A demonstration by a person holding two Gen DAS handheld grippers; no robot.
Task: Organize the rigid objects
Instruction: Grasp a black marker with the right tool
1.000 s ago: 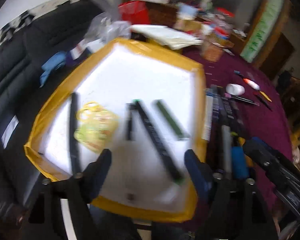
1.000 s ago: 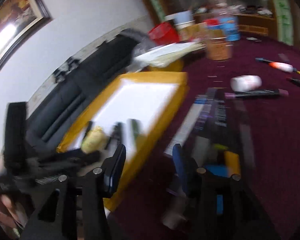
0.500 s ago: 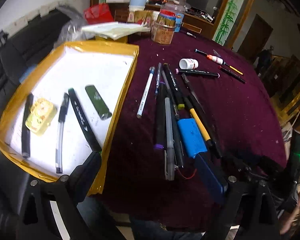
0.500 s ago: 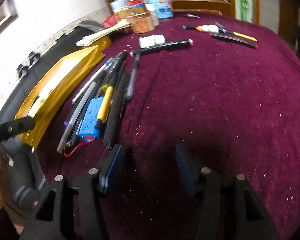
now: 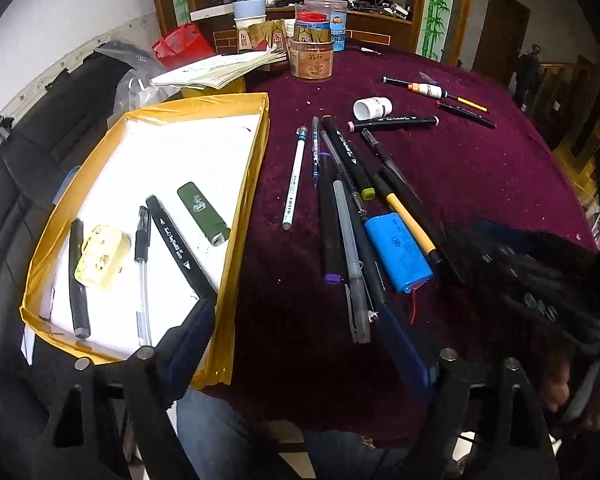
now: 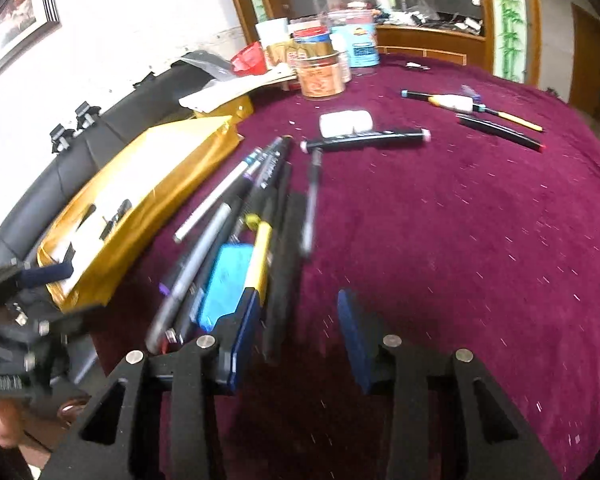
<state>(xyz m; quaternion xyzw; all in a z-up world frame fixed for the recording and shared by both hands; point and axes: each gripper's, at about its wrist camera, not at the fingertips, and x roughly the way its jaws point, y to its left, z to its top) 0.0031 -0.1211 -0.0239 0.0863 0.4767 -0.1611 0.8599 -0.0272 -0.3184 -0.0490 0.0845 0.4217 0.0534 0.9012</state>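
Both the left gripper (image 5: 296, 334) and right gripper (image 6: 296, 320) gape wide, empty. Lower left, the left fingertip hides the yellow tray (image 5: 244, 208) corner; the pen pile (image 6: 236, 240) blurs.

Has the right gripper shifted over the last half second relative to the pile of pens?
Yes. The right gripper has moved left toward the blue battery pack; its left finger now overlaps the pile.

— What sits in the tray (image 5: 248, 184)?
— Yellow-rimmed, white-floored, it holds a green lighter (image 5: 203, 213), a black marker (image 5: 178, 249), a clear pen (image 5: 142, 268), a yellow case (image 5: 99, 257) and a dark pen (image 5: 77, 276), all lying flat.

— And on the maroon cloth?
— A bundle of pens (image 5: 342, 216) beside a blue battery (image 5: 398, 254), red wire trailing; blurred in the right view.
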